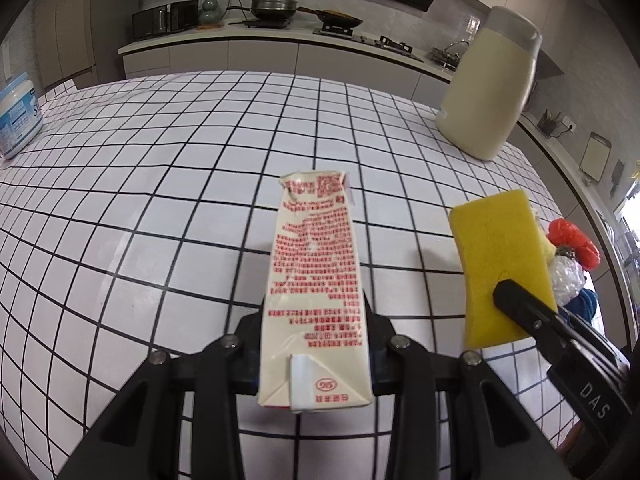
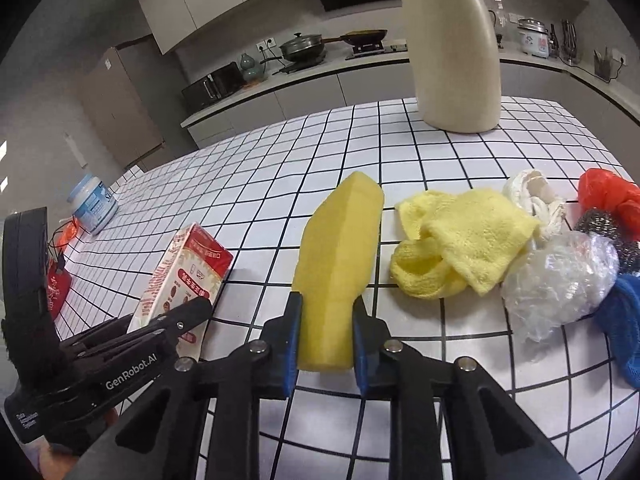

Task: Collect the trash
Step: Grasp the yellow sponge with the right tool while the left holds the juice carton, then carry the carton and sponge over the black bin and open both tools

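Note:
A cream milk carton [image 1: 316, 260] with red print is clamped at its lower end by my left gripper [image 1: 316, 308], which is shut on it and holds it over the checked table [image 1: 160, 200]. My right gripper [image 2: 326, 312] is shut on a yellow sponge [image 2: 340, 248], its blue pads squeezing the sponge's near end. In the left wrist view the sponge [image 1: 500, 248] shows to the right of the carton with one right finger across it. In the right wrist view the carton [image 2: 180, 272] sits at lower left in the left gripper [image 2: 192, 312].
A tall beige bin [image 2: 456, 60] with a grey lid stands at the table's far side. Right of the sponge lie a yellow cloth [image 2: 472, 236], a white rag [image 2: 532, 196], clear plastic wrap [image 2: 560, 280], a steel scourer [image 2: 600, 224], a red bag [image 2: 608, 192] and a blue cloth [image 2: 624, 320]. A blue-white jar [image 2: 94, 204] stands far left.

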Motion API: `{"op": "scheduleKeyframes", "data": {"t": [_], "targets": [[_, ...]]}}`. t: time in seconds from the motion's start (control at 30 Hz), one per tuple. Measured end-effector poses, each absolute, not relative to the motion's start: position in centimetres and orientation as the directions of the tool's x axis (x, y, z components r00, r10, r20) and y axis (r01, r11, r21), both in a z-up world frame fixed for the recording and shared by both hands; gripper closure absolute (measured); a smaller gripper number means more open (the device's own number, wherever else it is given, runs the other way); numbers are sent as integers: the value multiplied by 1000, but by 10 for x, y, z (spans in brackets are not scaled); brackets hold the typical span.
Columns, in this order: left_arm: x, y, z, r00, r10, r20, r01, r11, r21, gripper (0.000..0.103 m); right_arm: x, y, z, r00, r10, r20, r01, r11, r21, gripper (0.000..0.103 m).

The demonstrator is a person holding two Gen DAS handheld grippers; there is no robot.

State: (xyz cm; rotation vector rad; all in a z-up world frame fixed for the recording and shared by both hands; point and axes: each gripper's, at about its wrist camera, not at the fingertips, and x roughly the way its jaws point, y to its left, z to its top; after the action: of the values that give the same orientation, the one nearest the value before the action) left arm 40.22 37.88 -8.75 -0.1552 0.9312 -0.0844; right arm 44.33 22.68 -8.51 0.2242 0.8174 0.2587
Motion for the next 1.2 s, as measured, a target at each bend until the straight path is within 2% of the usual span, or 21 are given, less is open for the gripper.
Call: {"op": "scheduleKeyframes", "data": {"t": [0.33,0.83,1.2], "targets": [[382,337,-74,603,-184,-776,64,981,-182,66,408,186,-65,698,257,-669,-95,958,269,79],[330,241,-68,586,-192,-787,83,981,-178,66,353,79,-64,694,266,-669,-80,952,296,79],[302,183,-81,569,-159,-807,45,986,-163,66,324,15,-90,619,323,-716,-127,941,314,79]]}}
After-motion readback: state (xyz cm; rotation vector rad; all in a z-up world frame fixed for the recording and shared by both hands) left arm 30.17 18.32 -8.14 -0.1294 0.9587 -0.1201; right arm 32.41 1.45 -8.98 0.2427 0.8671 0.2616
